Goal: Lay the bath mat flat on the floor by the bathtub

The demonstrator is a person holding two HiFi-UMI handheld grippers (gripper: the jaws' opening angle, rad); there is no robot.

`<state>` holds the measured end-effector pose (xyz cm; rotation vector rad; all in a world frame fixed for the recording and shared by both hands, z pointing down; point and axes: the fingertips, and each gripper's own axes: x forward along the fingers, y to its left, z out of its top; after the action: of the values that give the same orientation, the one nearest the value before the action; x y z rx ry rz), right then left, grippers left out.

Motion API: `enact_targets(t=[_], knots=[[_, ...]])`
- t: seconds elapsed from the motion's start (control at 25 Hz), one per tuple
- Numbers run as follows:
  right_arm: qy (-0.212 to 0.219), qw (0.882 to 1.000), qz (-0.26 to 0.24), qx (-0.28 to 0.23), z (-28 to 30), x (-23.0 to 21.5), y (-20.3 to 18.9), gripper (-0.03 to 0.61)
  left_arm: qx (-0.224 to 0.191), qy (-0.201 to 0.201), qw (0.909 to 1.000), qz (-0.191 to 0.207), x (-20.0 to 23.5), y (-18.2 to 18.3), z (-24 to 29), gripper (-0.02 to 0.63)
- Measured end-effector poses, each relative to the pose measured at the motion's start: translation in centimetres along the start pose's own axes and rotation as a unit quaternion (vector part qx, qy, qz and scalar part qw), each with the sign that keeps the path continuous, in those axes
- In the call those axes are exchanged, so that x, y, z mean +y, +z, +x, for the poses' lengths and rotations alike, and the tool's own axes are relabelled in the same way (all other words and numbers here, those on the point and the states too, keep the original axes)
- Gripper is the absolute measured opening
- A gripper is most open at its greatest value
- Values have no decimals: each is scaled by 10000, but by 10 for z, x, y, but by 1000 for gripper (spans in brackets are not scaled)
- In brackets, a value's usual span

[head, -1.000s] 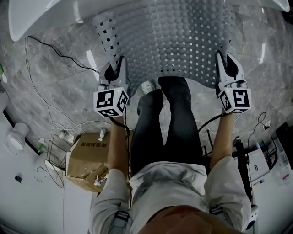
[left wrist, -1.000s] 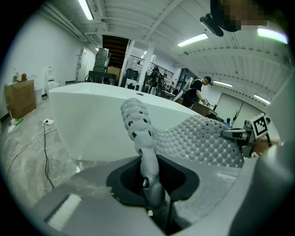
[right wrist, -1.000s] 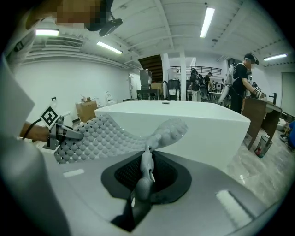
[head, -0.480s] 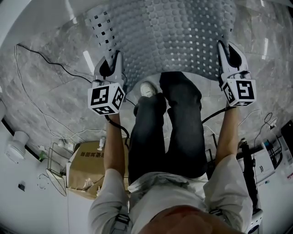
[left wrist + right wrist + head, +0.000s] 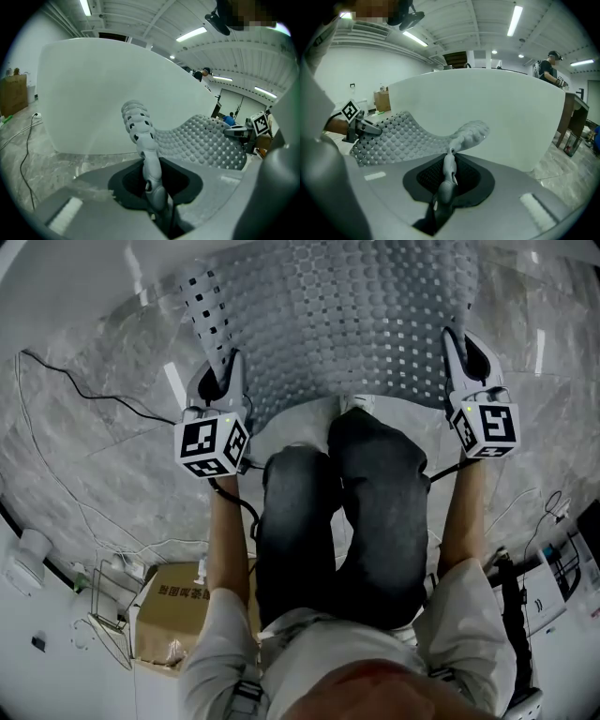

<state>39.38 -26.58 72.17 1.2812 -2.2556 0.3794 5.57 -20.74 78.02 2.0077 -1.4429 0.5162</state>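
The grey bath mat (image 5: 342,320), studded with bumps and small holes, hangs spread between my two grippers in front of the white bathtub (image 5: 75,282). My left gripper (image 5: 221,379) is shut on the mat's near left corner, which stands up folded between its jaws (image 5: 149,161). My right gripper (image 5: 462,354) is shut on the near right corner; that edge rises thin and pinched from the jaws (image 5: 449,171). In both gripper views the mat sags toward the other gripper, with the bathtub wall (image 5: 93,89) close behind it.
The person's bent legs (image 5: 342,512) are between the two arms. A cardboard box (image 5: 173,610) and a wire rack (image 5: 105,634) stand at the lower left. A black cable (image 5: 70,390) runs over the grey marble floor (image 5: 94,456). Equipment sits at the right edge (image 5: 562,549).
Both grippers have come down together with the mat still held. The person has bent the knees, and the mat and tub now sit closer in the head view.
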Motion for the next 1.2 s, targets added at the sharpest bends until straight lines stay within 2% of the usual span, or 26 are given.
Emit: enact_targets(t=[0.52,0.84,1.2], knots=[[-38,9998,-194,-21,66,-1,-61,45,-18,79,9999,67,41,-55,58,75],[-65,9995,-289,71,101,-17,-101,46,74,81,9998,169,46,-81,104,75],[-20,9994,-308,177,135,-26,-128,46,182,154,9996,140,58,-100,138,76]])
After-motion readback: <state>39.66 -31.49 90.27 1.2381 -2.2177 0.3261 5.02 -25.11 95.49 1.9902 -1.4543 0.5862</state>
